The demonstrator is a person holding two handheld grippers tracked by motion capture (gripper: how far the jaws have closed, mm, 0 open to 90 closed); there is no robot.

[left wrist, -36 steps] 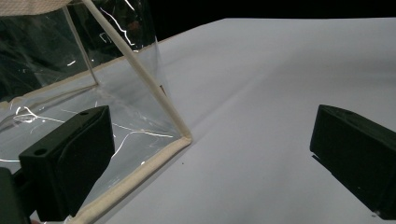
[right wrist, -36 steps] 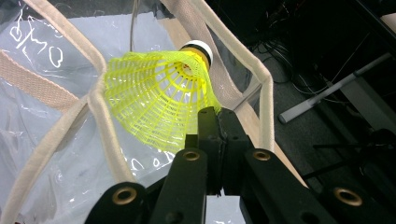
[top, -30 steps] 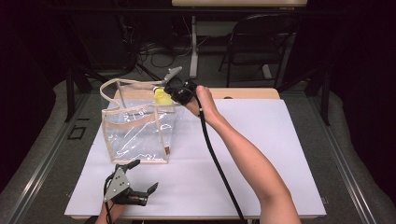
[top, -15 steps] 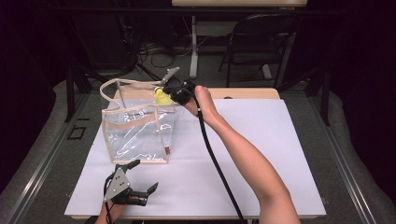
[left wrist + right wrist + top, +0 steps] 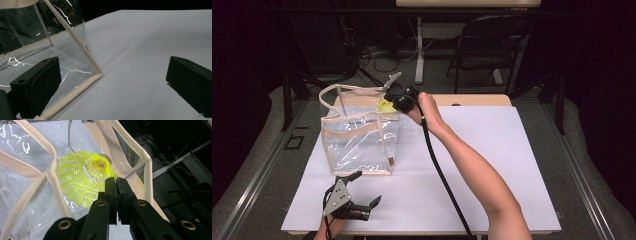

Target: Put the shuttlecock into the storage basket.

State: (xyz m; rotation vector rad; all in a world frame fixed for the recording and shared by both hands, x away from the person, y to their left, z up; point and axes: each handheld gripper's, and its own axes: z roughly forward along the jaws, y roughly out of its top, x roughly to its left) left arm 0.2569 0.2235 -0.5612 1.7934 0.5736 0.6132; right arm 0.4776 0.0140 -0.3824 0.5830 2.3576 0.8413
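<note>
table: big white tabletop [image 5: 492,165], nearly bare, so nothing crowds the two hands. Wooden edge at the far side, chair and cables in the dark behind it.

bag: clear plastic tote bag [image 5: 357,145] with cream webbing trim, standing upright on the left half of the table with its mouth facing up. I'd say it's stood that way so stuff can be dropped straight in from above. The handles [image 5: 50,177] flop around the opening, and in the right gripper view the strap loops frame the drop zone.

right arm: reaches right across the table to the far top edge of the bag, black cable trailing back along the forearm.

right gripper: right gripper [image 5: 116,180] has its jaws pinched almost fully together on the rim of the shuttlecock skirt. Thin grip because the skirt is just thin mesh, nothing bulky to grab.

left gripper: left gripper [image 5: 362,192] is parked low near the front table edge, just in front of the bag's near corner, jaws spread wide with nothing in them. Looks ready to steady the bag, but it isn't touching it.

shuttlecock: yellow plastic shuttlecock [image 5: 85,176], held over the bag's mouth at the far rim. Not inside yet as far as I can tell.
</note>
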